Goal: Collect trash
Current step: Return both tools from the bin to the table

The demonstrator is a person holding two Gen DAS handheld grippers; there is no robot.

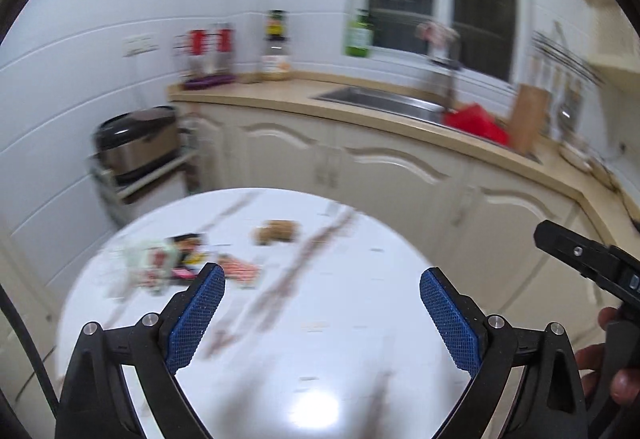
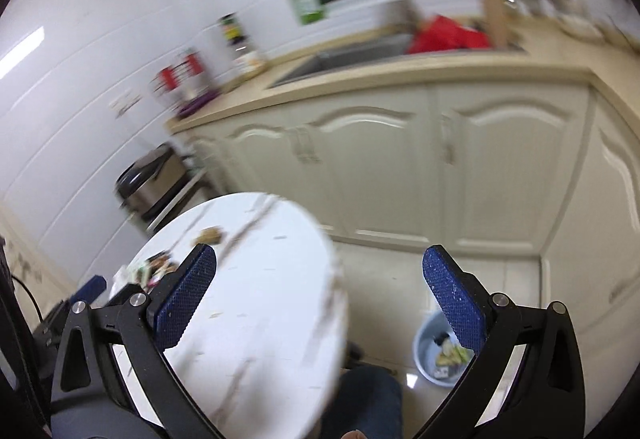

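Motion blur smears the wrapper litter (image 1: 176, 259) on your round table (image 1: 320, 339) beyond counting, the one bin (image 2: 436, 355) sits half hidden behind a finger, and both your left gripper (image 1: 322, 319) and right gripper (image 2: 320, 299) gape wide, empty.

A heap of wrappers (image 1: 160, 263) lies on the left part of the desk (image 1: 320, 339), with a crumpled lump (image 1: 278, 232) behind and to their right. Behind the desk runs a counter (image 1: 280, 99) holding a sink (image 1: 384, 103). A cooker (image 1: 136, 143) sits left of the cabinets. On the floor right of the desk stands a bin (image 2: 430, 351) with trash (image 2: 450, 357) in it.
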